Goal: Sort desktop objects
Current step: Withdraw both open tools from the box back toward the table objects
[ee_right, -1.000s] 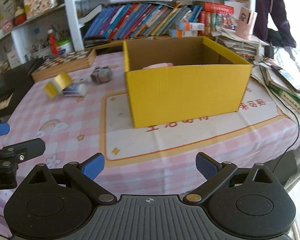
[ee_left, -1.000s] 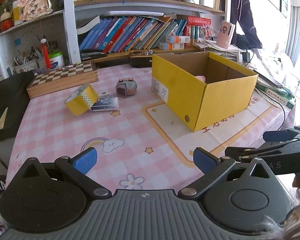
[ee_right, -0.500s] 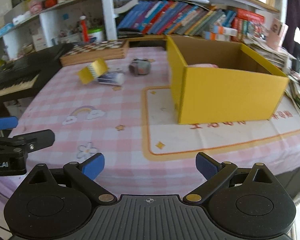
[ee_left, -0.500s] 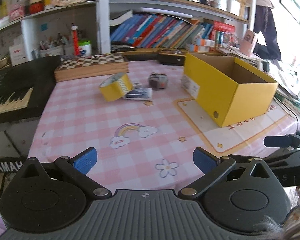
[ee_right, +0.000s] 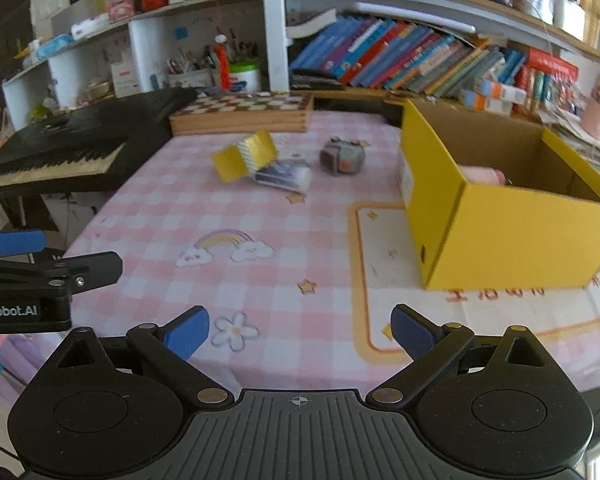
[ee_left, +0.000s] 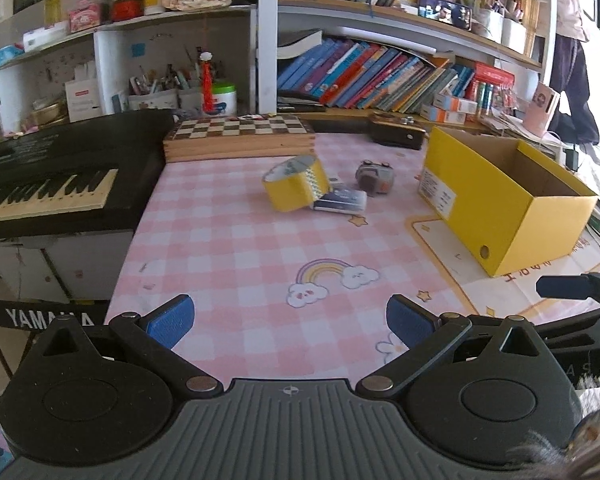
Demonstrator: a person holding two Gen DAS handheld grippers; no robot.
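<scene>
Hovering low at the near edge of the surface [ee_left: 236, 248], both tools are empty, their blue pads spread wide with nothing between them. The left tool [ee_left: 290, 320] fills the bottom of its own frame; the right tool [ee_right: 300, 330] does the same in its view, and each one's fingers poke in from the side of the other's picture.

Beyond them lies a bare stretch of pink checked cloth with a rainbow print. Past that, around the middle of both frames, the loose things sit in a tight cluster: a yellow tape roll [ee_left: 296, 185] tipped on its side, a small dark blue packet [ee_left: 342, 202] touching it, and a grey toy-like gadget [ee_left: 375, 178] just beside that. To the right stands the open yellow box [ee_left: 500, 204], with something pink [ee_right: 482, 174] already inside.

The step in hand looks like a reach for the next item. I would take the grey gadget first, since it stands free of the others and nearest the box. Coming down from above with the jaws either side of its body should avoid nudging the packet. The tape roll seems likely to roll if bumped, so it wants a grip across its width.

Farther back are a chessboard [ee_left: 240, 136], a keyboard [ee_left: 56, 176] at left, and bookshelves.
</scene>
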